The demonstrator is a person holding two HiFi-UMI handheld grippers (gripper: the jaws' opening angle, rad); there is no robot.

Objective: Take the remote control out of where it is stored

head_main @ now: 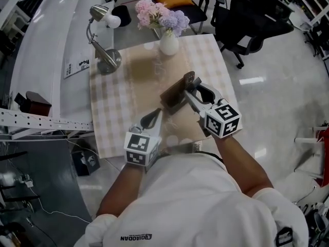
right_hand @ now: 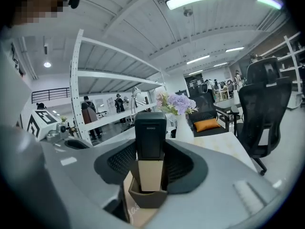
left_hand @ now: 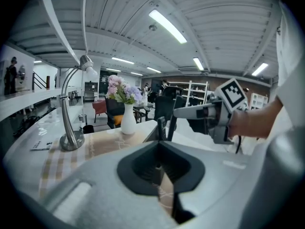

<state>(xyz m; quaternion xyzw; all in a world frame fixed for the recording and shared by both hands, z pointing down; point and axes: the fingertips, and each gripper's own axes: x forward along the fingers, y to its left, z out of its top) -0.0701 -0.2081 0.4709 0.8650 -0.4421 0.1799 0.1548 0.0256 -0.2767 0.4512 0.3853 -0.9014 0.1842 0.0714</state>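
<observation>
The left claw (head_main: 153, 117) has its jaws together on nothing, above the bench (head_main: 110, 112). Ahead and right of it, the right claw (head_main: 191, 86) is clamped on the upright remote control (right_hand: 150, 133), whose lower end sits in a brown holder (right_hand: 145, 199) under the jaws.

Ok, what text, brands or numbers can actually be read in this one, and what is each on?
"QIAODAN": printed on the person's white shirt, at the bottom edge of the head view.
Small logo on the remote control: too small to read.
Printed card on the white desk: too blurred to read.
Marker cubes: square patterns only, no words.
</observation>
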